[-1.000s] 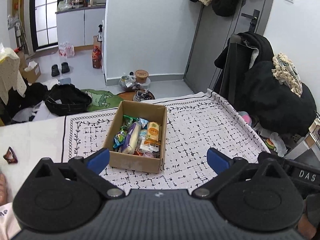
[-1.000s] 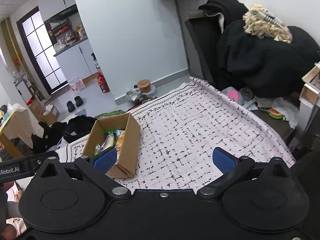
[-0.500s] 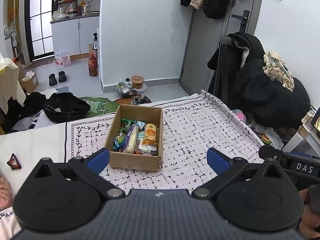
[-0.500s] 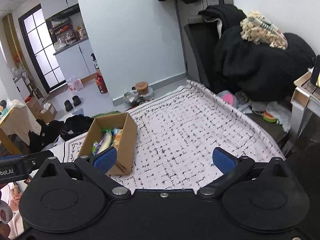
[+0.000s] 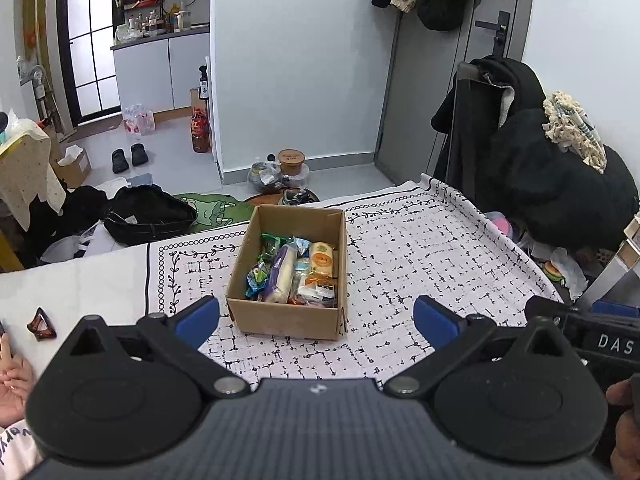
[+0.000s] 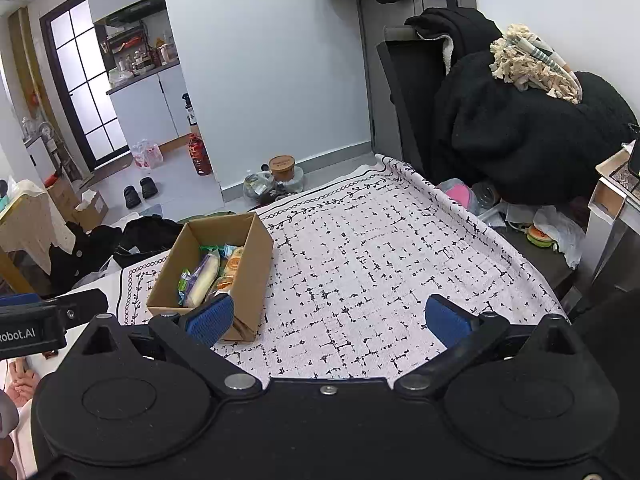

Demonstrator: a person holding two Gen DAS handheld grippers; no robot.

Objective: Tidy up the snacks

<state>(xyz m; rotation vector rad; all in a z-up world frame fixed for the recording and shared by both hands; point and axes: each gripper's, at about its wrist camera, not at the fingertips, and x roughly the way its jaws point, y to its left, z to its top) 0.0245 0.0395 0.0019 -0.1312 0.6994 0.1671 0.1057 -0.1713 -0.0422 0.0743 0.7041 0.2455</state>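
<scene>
While both tongs, the left gripper (image 5: 316,316) and right gripper (image 6: 328,320), hung spread wide and empty, the snacks (image 5: 294,274) lay packed in the cardboard box (image 5: 280,322) on the patterned cloth (image 5: 420,264), just beyond us. We judged the packets light, crinkly and crushable, best pinched by a sealed edge. Our left view looked straight down into the box; our right view showed it from the side, at far left.

One cardboard box (image 5: 288,316); two grippers; two slippers (image 5: 129,157).
</scene>
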